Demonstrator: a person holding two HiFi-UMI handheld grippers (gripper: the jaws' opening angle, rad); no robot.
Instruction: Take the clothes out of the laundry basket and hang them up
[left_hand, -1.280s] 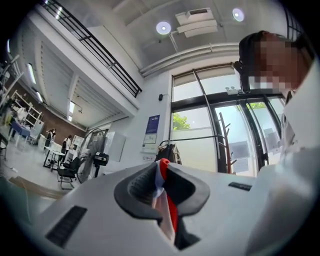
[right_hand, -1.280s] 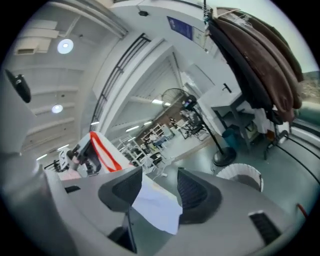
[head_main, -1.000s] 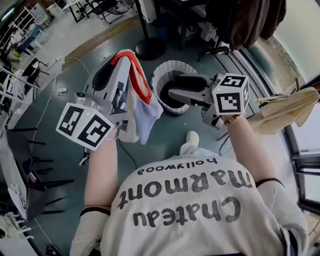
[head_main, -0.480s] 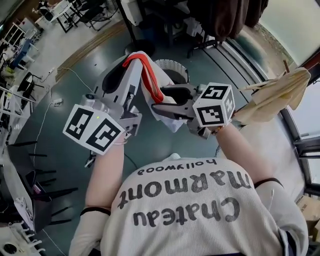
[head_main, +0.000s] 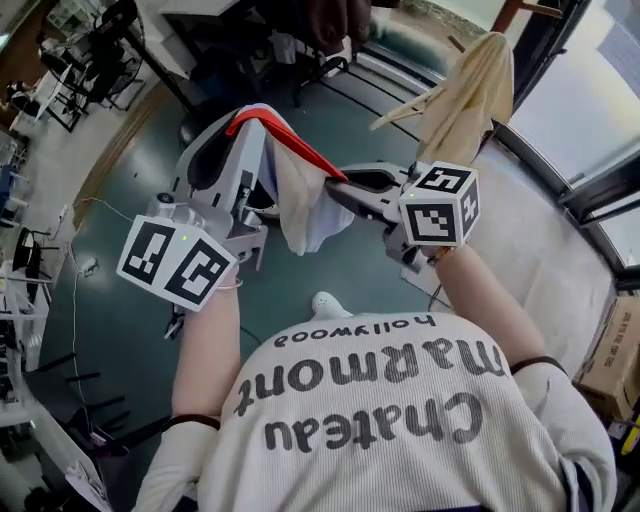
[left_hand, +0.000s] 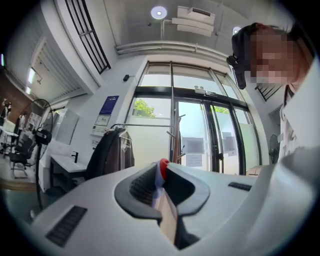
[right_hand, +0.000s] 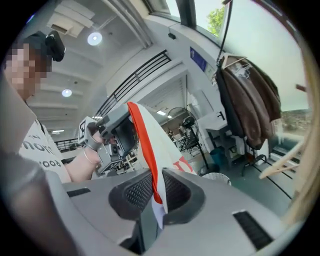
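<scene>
Red-trimmed garment (head_main: 300, 205), bunched, kind unclear

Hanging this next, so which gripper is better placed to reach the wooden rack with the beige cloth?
Probably right: the right gripper, whose jaws have just closed on the garment, sits nearest the wooden rack; the left gripper, also clamping the garment, is farther away.

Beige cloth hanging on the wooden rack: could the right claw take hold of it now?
Probably not: the right claw has just closed on the red-edged shirt, though nothing stands between it and the beige cloth.
</scene>
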